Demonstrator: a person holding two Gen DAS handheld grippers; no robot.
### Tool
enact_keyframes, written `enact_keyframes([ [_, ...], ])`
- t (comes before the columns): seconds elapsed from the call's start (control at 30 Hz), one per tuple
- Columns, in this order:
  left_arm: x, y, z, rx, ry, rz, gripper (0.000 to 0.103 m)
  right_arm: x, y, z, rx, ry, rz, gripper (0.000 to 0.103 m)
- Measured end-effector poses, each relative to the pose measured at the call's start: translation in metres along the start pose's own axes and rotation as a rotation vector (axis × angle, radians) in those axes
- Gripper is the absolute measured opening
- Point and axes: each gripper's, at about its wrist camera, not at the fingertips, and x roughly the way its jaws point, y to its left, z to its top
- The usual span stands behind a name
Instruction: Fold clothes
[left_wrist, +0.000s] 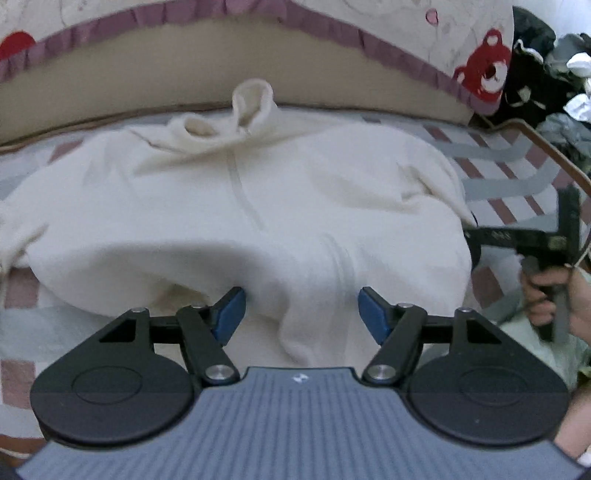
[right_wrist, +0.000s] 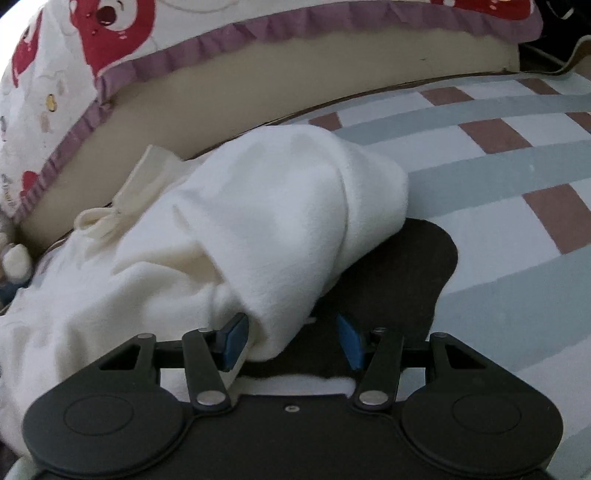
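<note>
On the checked bed (left_wrist: 491, 173), cream hoodie (left_wrist: 258, 192) lies spread, hood toward the beige headboard cushion (left_wrist: 147, 74). Left tool (left_wrist: 301, 314) spread over the hem, pinching nothing. Right tool (right_wrist: 291, 339) spread; a fabric fold lies between its pads, unpinched.

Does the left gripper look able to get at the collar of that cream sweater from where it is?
Probably yes. The left gripper stands open at the cream sweater's near hem, and nothing lies between it and the collar except the sweater's own body.
</note>
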Motion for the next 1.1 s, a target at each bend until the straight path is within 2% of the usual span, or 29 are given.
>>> enact_keyframes([
  [0.03,0.002,-0.001,-0.001,0.004,0.004,0.003,0.067,0.001,-0.001,0.000,-0.014,-0.012,-0.006,0.051],
  [0.07,0.003,-0.001,-0.002,0.009,0.007,0.007,0.067,0.002,-0.002,0.001,-0.029,-0.024,-0.013,0.012],
  [0.1,0.002,-0.001,-0.003,0.017,0.005,0.014,0.067,0.003,-0.002,0.002,-0.044,-0.037,-0.019,0.007],
  [0.17,0.001,-0.002,-0.003,0.035,0.000,0.031,0.067,-0.012,0.004,0.009,-0.108,-0.129,-0.087,0.007],
  [0.23,0.004,-0.004,-0.003,0.061,0.006,0.076,0.067,-0.032,0.020,0.019,-0.231,-0.239,-0.185,0.006],
  [0.33,0.014,-0.006,0.000,0.099,0.043,0.152,0.068,-0.050,0.041,0.042,-0.379,-0.329,-0.339,0.005],
  [0.4,0.016,-0.004,0.005,0.085,0.044,0.144,0.068,-0.057,0.056,0.064,-0.515,-0.390,-0.442,0.004],
  [0.57,0.013,-0.001,0.011,0.070,0.011,0.150,0.068,-0.079,0.089,0.124,-0.736,-0.537,-0.606,0.003],
  [0.63,0.015,0.003,0.008,0.066,0.017,0.164,0.068,-0.068,0.104,0.122,-0.945,-0.588,-0.762,0.005],
  [0.67,0.017,0.006,0.006,0.055,0.027,0.170,0.068,-0.055,0.106,0.116,-1.055,-0.609,-0.859,0.012],
  [0.7,0.018,0.010,0.004,0.044,0.037,0.175,0.068,-0.037,0.102,0.108,-1.151,-0.592,-0.959,0.022],
  [0.73,0.019,0.013,0.001,0.032,0.047,0.181,0.068,-0.025,0.094,0.105,-1.182,-0.559,-1.017,0.026],
  [0.77,0.020,0.017,-0.001,0.021,0.056,0.182,0.068,-0.016,0.083,0.103,-1.168,-0.512,-1.029,0.031],
  [0.8,0.019,0.020,-0.003,0.012,0.063,0.175,0.068,-0.010,0.071,0.103,-1.121,-0.435,-1.003,0.030],
  [0.97,0.014,0.031,-0.009,-0.004,0.074,0.171,0.068,-0.035,-0.001,0.098,-0.667,-0.129,-0.716,0.030],
  [1.07,0.015,0.032,-0.011,-0.011,0.079,0.170,0.068,-0.055,-0.041,0.094,-0.469,-0.059,-0.688,0.032],
  [1.1,0.017,0.032,-0.011,-0.010,0.081,0.171,0.068,-0.064,-0.055,0.094,-0.383,-0.034,-0.681,0.036],
])
